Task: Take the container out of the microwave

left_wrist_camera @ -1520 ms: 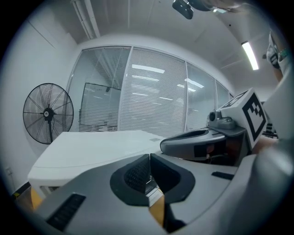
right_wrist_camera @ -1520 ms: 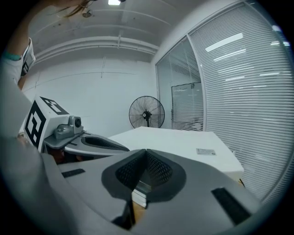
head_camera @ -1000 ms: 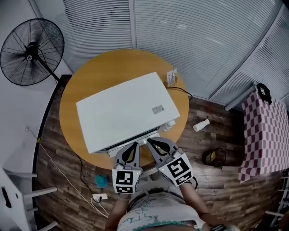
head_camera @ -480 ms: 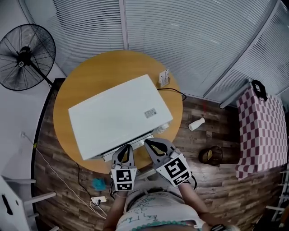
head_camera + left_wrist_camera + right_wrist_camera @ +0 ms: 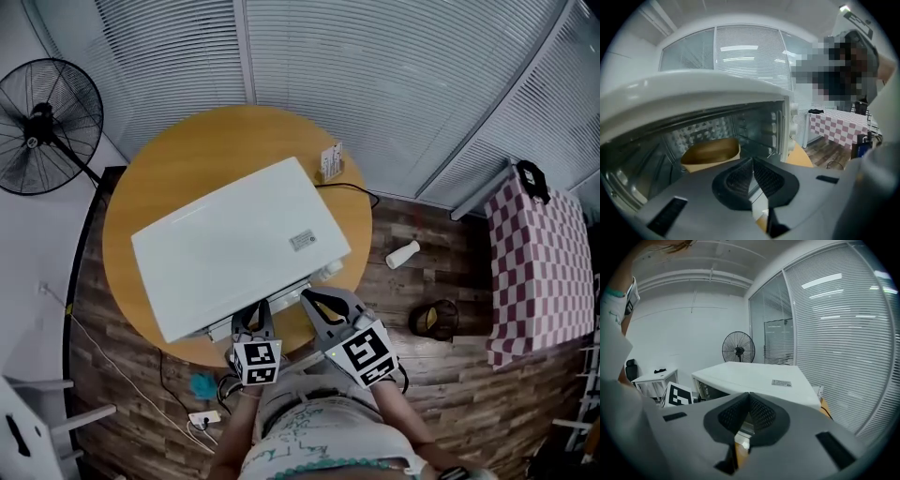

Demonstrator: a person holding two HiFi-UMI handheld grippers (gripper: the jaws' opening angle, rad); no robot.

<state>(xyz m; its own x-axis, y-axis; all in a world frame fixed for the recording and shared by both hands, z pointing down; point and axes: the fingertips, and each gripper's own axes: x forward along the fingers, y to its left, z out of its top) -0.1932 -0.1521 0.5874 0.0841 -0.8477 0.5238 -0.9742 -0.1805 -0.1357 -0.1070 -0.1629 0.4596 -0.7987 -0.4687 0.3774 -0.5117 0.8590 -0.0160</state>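
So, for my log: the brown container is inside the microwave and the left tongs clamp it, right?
No: the left tongs are shut empty, short of the brown container, which is inside the microwave. The left gripper view shows it.

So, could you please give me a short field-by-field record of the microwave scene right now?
microwave: white, on the round wooden table
container: brown, inside the microwave's cavity, untouched
left tongs: shut, empty, facing the container
right tongs: shut, empty, by the microwave's front edge
status: container not yet taken out
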